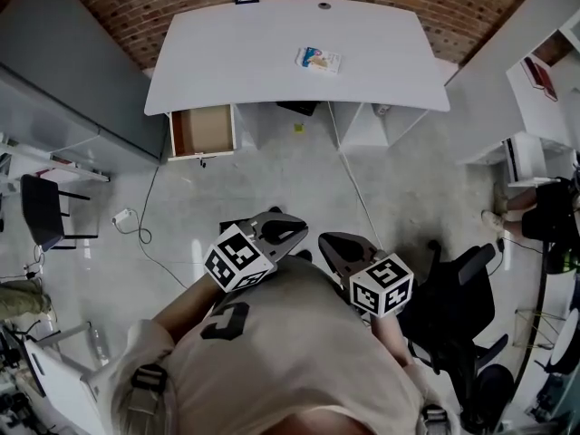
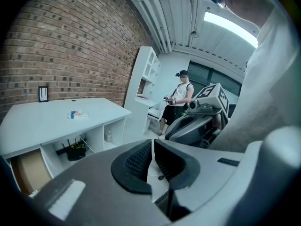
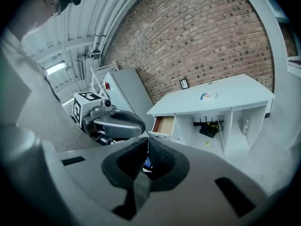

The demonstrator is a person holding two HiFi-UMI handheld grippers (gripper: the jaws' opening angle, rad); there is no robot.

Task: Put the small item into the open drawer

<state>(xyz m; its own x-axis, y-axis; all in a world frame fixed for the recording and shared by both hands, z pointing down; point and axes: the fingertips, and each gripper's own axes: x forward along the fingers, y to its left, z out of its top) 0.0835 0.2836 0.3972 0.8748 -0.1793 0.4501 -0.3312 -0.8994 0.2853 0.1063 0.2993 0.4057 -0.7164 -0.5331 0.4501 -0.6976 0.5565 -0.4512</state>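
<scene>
The item (image 1: pixel 318 59) lies flat on the worktop (image 1: pixel 236 62), straight ahead of both tools and well apart from them, untouched. The drawer (image 1: pixel 201 131) hangs open under the worktop's left end, ahead and to the left of my left tool (image 1: pixel 283 228), well apart from the item. Both tools sit side by side close to my chest. My left tool is pressed nearly together with nothing in it. My right tool (image 1: pixel 343 245) is pressed together too and pinches nothing.

I see a few risks from here. If I reach in without spreading a tool first, the tips would only shove the item along the worktop. It looks thin and flat, so a shallow pinch could let it slip on the long carry to the drawer. A cable (image 1: pixel 136 229) on the floor, ahead and left of my left tool, could catch my foot.

I count one item, one open drawer, one worktop, two tools and one chair (image 1: pixel 458 297), just right of my right tool.
</scene>
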